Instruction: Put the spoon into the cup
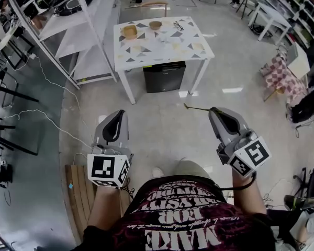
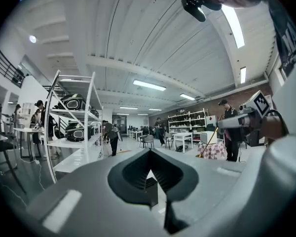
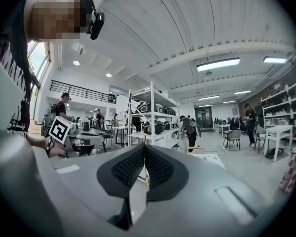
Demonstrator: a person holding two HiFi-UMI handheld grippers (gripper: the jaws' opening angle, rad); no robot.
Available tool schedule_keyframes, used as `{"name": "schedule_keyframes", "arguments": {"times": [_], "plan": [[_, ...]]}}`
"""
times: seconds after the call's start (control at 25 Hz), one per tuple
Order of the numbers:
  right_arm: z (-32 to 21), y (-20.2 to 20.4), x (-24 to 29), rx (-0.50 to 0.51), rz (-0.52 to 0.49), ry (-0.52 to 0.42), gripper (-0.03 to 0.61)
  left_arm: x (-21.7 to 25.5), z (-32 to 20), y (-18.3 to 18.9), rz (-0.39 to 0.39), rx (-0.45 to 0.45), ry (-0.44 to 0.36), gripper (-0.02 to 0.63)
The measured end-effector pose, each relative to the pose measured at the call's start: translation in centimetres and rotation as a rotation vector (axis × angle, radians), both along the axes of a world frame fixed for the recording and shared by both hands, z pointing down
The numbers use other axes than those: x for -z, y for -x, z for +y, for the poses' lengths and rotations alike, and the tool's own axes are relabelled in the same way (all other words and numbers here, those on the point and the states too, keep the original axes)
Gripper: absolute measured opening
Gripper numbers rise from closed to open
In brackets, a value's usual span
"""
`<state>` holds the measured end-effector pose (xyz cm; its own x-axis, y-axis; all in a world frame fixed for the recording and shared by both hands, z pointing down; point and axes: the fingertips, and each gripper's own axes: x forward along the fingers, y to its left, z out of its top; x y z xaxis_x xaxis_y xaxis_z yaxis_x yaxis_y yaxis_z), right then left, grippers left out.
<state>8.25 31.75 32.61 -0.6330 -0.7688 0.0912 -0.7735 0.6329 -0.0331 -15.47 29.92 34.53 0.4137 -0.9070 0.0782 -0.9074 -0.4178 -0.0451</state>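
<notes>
Right tongs (image 1: 213,110): you hold them level at your right side, with the jaws nearly together and clamped on the spoon (image 1: 196,108).
Spoon: thin and gold-coloured. It sticks out sideways from the jaw tips toward your left, above the floor (image 1: 162,124). In the right gripper view only a small gold bit shows between the pads.
Left tongs (image 1: 120,113): the jaws are together with nothing in them, held level at your left side.
Cup (image 1: 129,31): wooden, standing upright on the patterned desk (image 1: 162,48) ahead of you, well apart from the spoon. A second similar vessel (image 1: 155,24) stands near it.
Under the desk: a black box (image 1: 164,77).
</notes>
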Motion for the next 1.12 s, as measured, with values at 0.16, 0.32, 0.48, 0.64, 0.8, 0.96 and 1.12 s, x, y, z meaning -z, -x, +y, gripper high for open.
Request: {"name": "schedule_keyframes", "arguments": {"times": [0.16, 0.32, 0.48, 0.64, 0.8, 0.96, 1.12], "plan": [[-0.3, -0.9, -0.3, -0.021, 0.003, 0.013, 0.035, -1.0, 0.0, -0.3, -0.003, -0.008, 0.024, 0.0], [-0.9, -1.2, -1.5, -0.029, 0.007, 0.047, 0.035, -2.1, -0.7, -0.3, -0.007, -0.01, 0.046, 0.0], [-2.2, -1.4, -1.7, -0.015, 0.004, 0.052, 0.035, -2.3, -1.8, -0.8, -0.007, -0.005, 0.046, 0.0], [-3.7, -1.5, -2.0, -0.001, -0.011, 0.058, 0.035, -2.2, -3.1, -1.5, -0.013, -0.006, 0.042, 0.0], [-5.8, -1.5, -1.9, 0.018, -0.014, 0.055, 0.035, -1.9, -5.1, -1.7, -0.022, 0.003, 0.038, 0.0], [-7.9, -1.7, -1.7, 0.023, -0.028, 0.057, 0.035, -2.1, -6.8, -2.0, -0.027, 0.008, 0.05, 0.0], [-10.0, -1.7, -1.5, 0.035, -0.045, 0.05, 0.035, -2.4, -8.7, -2.4, -0.041, 0.009, 0.057, 0.0]]}}
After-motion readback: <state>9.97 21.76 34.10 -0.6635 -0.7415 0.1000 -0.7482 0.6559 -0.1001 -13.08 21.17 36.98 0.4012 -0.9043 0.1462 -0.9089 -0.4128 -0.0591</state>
